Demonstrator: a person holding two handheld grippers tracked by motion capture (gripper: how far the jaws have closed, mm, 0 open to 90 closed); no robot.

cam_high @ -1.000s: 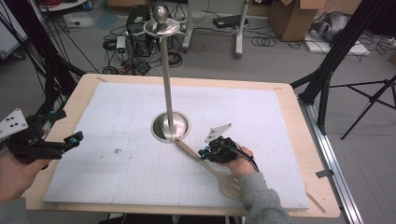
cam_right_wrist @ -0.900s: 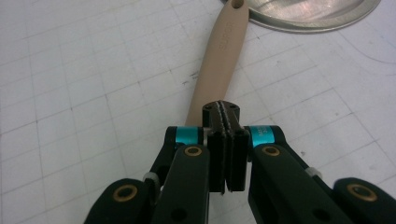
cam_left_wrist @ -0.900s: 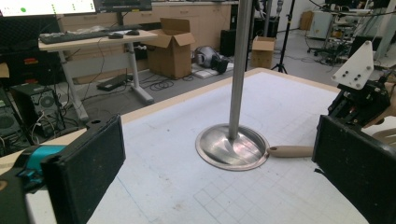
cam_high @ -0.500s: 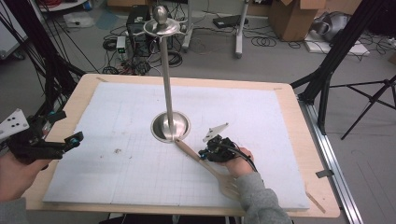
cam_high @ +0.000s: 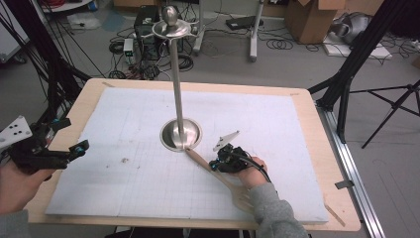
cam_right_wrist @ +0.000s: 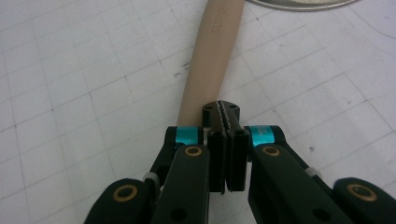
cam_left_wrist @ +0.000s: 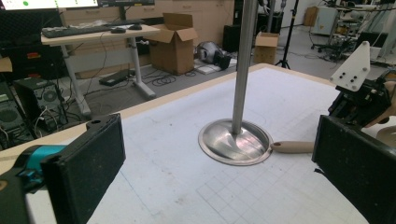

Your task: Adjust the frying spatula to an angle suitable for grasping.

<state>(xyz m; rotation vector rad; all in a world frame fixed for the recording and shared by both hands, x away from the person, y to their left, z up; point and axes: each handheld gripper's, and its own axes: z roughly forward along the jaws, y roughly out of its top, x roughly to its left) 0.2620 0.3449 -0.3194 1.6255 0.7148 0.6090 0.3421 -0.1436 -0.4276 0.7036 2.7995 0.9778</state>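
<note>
High view: a wooden spatula [cam_high: 218, 171] is seen lying on the white mat [cam_high: 124, 198] of the bench [cam_high: 89, 99], its handle tip touching the steel stand's [cam_high: 181, 135] round base. The right gripper [cam_high: 218, 163] is pressed shut over the spatula's handle, without clasping it. The left gripper [cam_high: 79, 147] is held wide open, with nothing between its jaws, at the bench's left edge.

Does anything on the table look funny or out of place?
A little. The wooden slotted spatula lies slanted, its handle tip against the metal stand's base. The right hand-held gripper, jaws shut, rests on its handle. Nothing looks spilled or broken.
</note>
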